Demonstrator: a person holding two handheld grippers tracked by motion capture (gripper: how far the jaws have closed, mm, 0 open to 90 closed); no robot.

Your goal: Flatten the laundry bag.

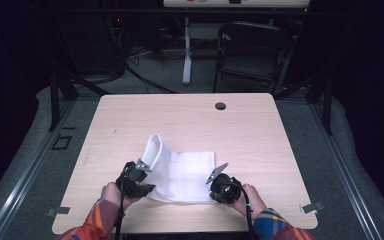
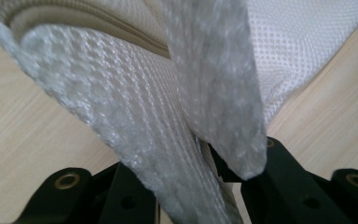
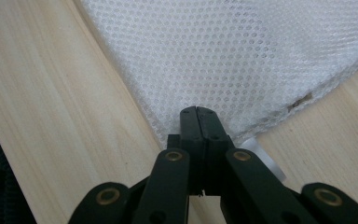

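A white mesh cloth lies on the near middle of the wooden table. Its left side is lifted and curls up into a standing fold. My left gripper is shut on the cloth's near left edge. In the left gripper view the cloth hangs in two layers between the black jaws of that gripper. My right gripper is shut on the near right corner, which stays low on the table. The right gripper view has the jaws pressed together on the tip of the cloth.
A round cable hole sits near the table's far edge. Metal clips are fixed at the near corners. Beyond the table stand a dark folding chair and a white desk leg. Bare wood surrounds the cloth.
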